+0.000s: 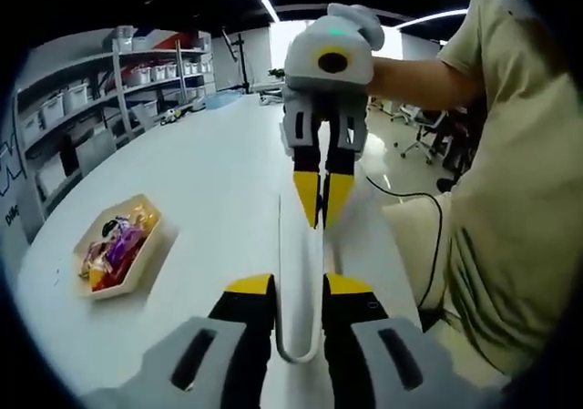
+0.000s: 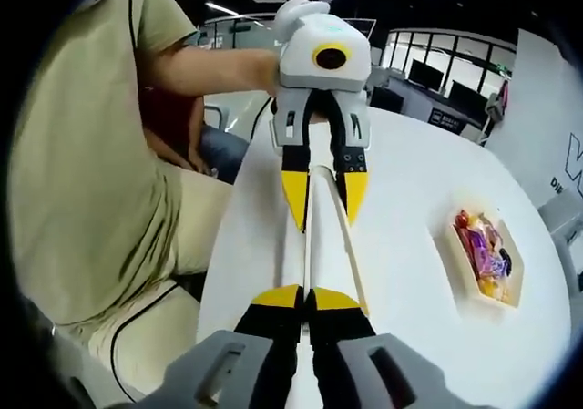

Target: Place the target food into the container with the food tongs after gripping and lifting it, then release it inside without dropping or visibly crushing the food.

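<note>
A wide white counter (image 1: pixel 209 181) ran away from me through a dim workroom, with shelving (image 1: pixel 100 90) stacked with bins along one wall and strip lights overhead. I held the white food tongs (image 1: pixel 301 272) between my two tools, their long axis lying straight along the line from one to the other. In the left gripper view my left gripper (image 1: pixel 299 292) had its yellow-tipped jaws drawn in on the looped, hinged end of the tongs, clamping it from both sides. Facing it, my right gripper (image 1: pixel 322 198) pinched the tongs' two arms further along, jaws nearly together with the white blades between them. The right gripper view showed the same hold from the other end: my right gripper (image 2: pixel 305 298) closed tight around the tongs (image 2: pixel 319 218), and the left gripper (image 2: pixel 322 195) gripping beyond it. The food lay well apart from all this, off to the side of the tongs' axis: bright wrapped pieces (image 1: pixel 117 245) in a shallow pale tray (image 1: pixel 153 256) on the counter, to the left in the left gripper view and to the right (image 2: pixel 483 245) in the right gripper view. I judged the tongs' working tips pointed along the counter edge, not at the tray, so they needed swinging round toward it first. I could not make out which piece was the target, nor pick out a separate container.
</note>
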